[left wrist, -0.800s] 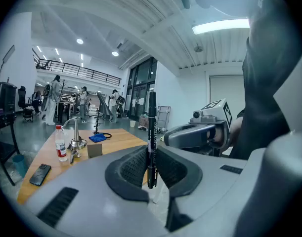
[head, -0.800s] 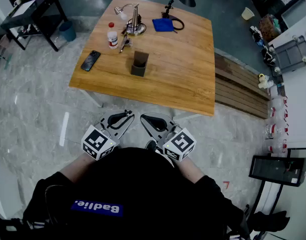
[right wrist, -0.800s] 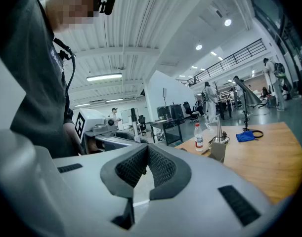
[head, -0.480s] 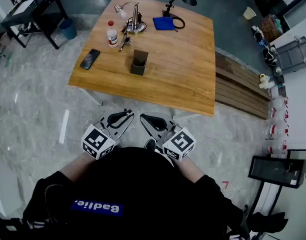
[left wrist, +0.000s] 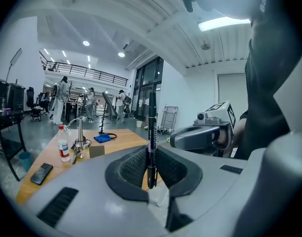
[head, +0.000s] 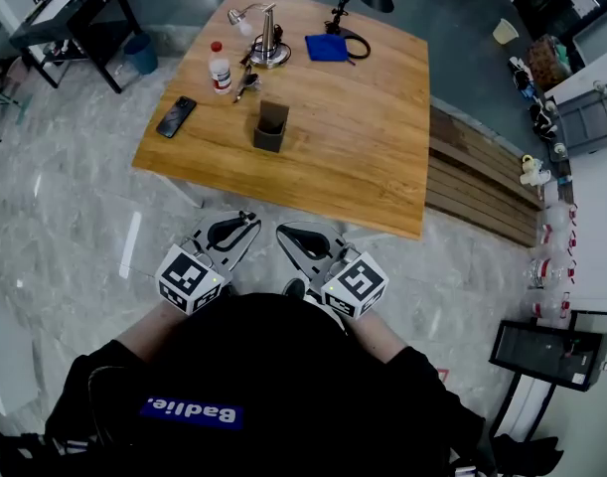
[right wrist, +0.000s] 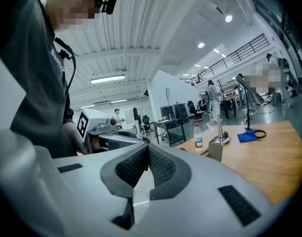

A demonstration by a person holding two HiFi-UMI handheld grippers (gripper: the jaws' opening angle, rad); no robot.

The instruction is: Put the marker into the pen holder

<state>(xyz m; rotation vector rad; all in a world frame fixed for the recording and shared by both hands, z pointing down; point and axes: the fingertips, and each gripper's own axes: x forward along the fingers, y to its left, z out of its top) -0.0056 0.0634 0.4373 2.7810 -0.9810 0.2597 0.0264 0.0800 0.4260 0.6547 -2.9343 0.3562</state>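
Head view: the left claw (head: 231, 233) and right claw (head: 301, 242) sit side by side at the person's body, off the near edge of the desk (head: 382, 157), where the pen holder (head: 271, 127) stands.

Left gripper view: the left claw's 2 jaws clamp a black marker (left wrist: 151, 132) upright.

Right gripper view: the right claw's jaws are closed together with nothing between them.

holds a black marker (left wrist: 151, 127) upright in the clamped left gripper (left wrist: 151, 163). faces a wooden table (left wrist: 126, 138) beyond, bearing a pen holder (left wrist: 96, 151), bottle (left wrist: 64, 146) and phone (left wrist: 41, 173).

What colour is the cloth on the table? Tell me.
Blue; the cloth shows best in the head view.
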